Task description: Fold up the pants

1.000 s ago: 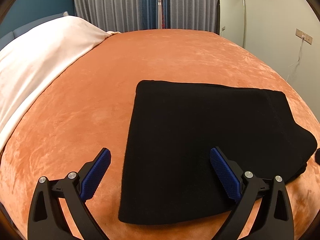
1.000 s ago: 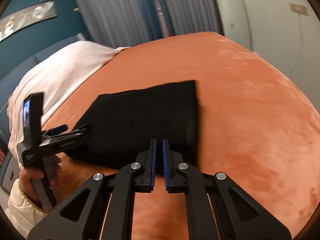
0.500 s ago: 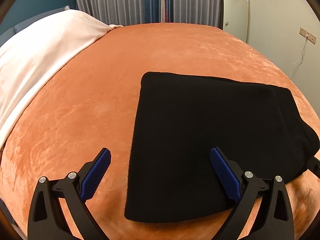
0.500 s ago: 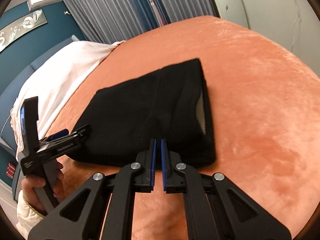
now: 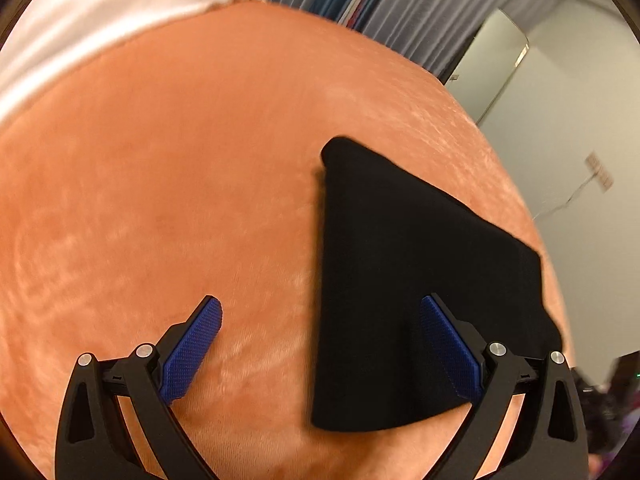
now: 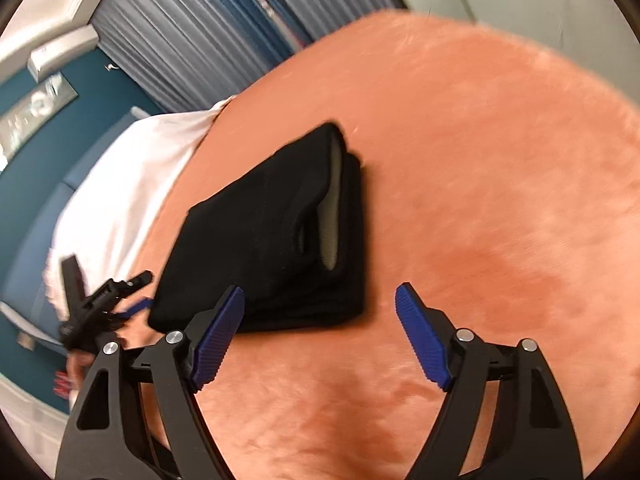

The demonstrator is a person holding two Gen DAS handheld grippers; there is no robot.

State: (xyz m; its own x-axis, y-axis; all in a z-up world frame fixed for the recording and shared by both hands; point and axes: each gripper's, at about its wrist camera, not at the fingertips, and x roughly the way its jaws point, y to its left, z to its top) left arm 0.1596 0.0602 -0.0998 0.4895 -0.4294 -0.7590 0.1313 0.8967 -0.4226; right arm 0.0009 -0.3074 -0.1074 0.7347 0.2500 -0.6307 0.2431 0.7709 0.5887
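Note:
The black pants lie folded into a compact stack on the orange bedspread. In the right wrist view the pants show stacked layers and a pale grey inner band at their right edge. My left gripper is open and empty; its right fingertip hovers over the pants' near part. It also shows in the right wrist view, held by a hand at the pants' left corner. My right gripper is open and empty, just in front of the pants' near edge.
A white cover lies over the head of the bed by a teal wall. Grey and blue curtains hang behind the bed. A mirror leans on the right wall. The bedspread stretches bare to the right of the pants.
My right gripper has opened from shut and has drawn back from the pants. Both cameras have tilted and shifted. The left gripper stays open.

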